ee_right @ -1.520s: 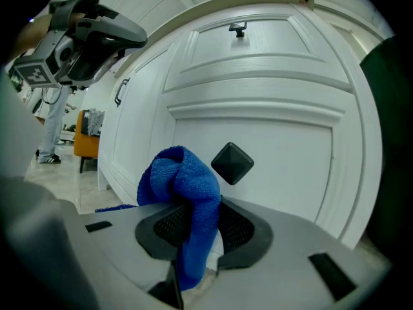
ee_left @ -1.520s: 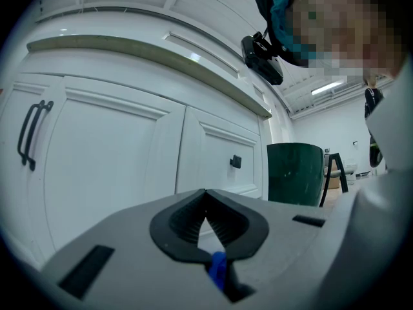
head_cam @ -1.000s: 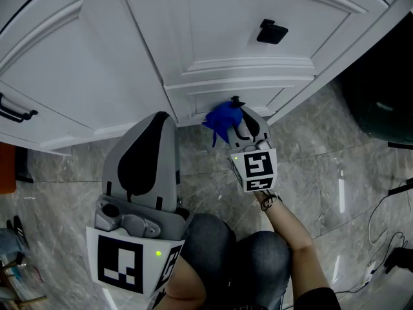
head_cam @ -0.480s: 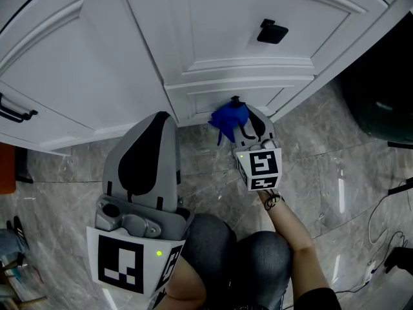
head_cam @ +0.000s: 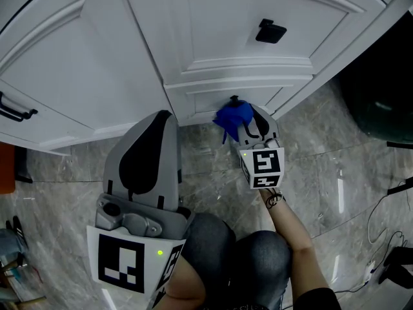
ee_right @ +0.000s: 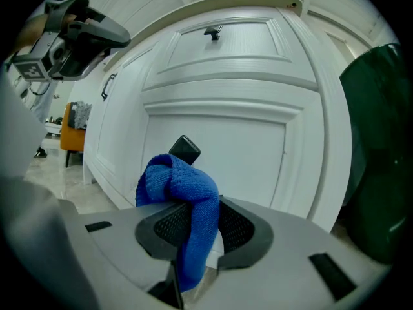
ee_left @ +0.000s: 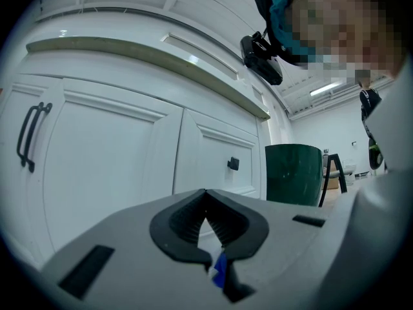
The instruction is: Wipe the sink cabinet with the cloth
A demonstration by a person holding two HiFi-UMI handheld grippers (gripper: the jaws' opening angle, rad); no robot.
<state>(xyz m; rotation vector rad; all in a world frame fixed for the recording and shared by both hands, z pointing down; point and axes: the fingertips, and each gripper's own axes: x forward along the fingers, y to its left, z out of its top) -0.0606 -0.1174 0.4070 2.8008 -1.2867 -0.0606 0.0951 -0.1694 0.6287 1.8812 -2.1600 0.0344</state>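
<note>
A blue cloth [head_cam: 230, 117] is bunched between the jaws of my right gripper [head_cam: 246, 123], which is shut on it. The cloth presses against the low base panel of the white sink cabinet [head_cam: 219, 57]. In the right gripper view the cloth [ee_right: 179, 185] hangs over the jaws of that gripper [ee_right: 200, 221], with the panel [ee_right: 219, 154] right behind it. My left gripper [head_cam: 158, 121] hovers left of it, close to the cabinet and touching nothing. Its jaws meet in the left gripper view [ee_left: 206, 200], shut and holding nothing.
A black knob [head_cam: 271, 31] sits on the door above the cloth. A black bar handle [head_cam: 15, 111] is on the far left door. A dark green bin [head_cam: 381, 102] stands at the right by the cabinet corner. Cables [head_cam: 387, 250] lie on the marble floor. The person's knees [head_cam: 239, 257] are below.
The right gripper has slid the cloth a short way to the right along the base panel. The left gripper has not moved.
</note>
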